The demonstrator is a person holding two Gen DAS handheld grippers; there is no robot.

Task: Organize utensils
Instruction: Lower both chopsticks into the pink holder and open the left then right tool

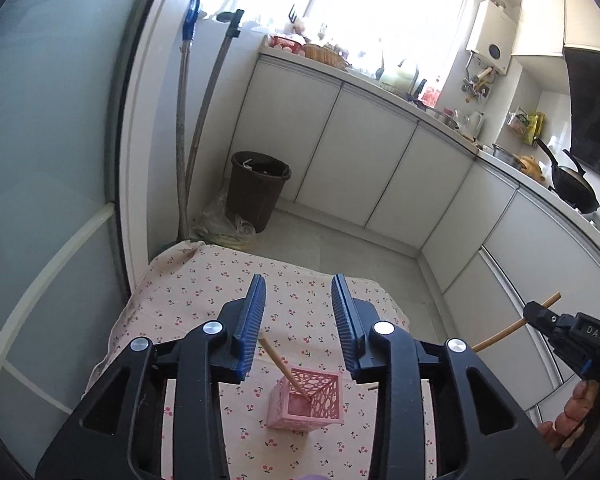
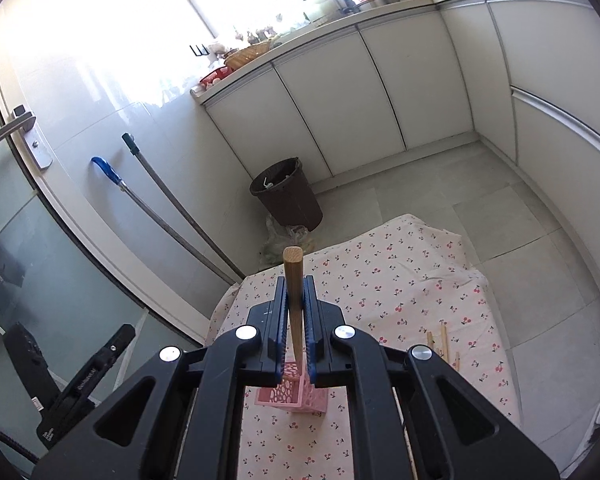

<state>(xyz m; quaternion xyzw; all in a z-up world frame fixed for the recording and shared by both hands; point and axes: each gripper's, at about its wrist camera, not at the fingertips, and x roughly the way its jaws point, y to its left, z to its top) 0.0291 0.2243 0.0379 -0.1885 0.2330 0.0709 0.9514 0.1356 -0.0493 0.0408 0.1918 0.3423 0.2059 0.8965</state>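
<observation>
A pink openwork holder (image 1: 306,402) stands on the cherry-print cloth (image 1: 204,296). One wooden chopstick (image 1: 282,370) leans in it. My left gripper (image 1: 299,292) is open and empty, above and behind the holder. My right gripper (image 2: 295,292) is shut on a second wooden chopstick (image 2: 293,280), held upright over the holder (image 2: 290,394). From the left wrist view the right gripper (image 1: 538,314) shows at the right edge with that chopstick (image 1: 500,334) across it. Loose chopsticks (image 2: 440,340) lie on the cloth to the right.
A brown waste bin (image 1: 258,188) stands on the floor beyond the table, with two mop handles (image 1: 188,128) leaning on the wall beside it. White cabinets (image 1: 380,152) run along the back and right. A glass door (image 2: 20,128) is at the left.
</observation>
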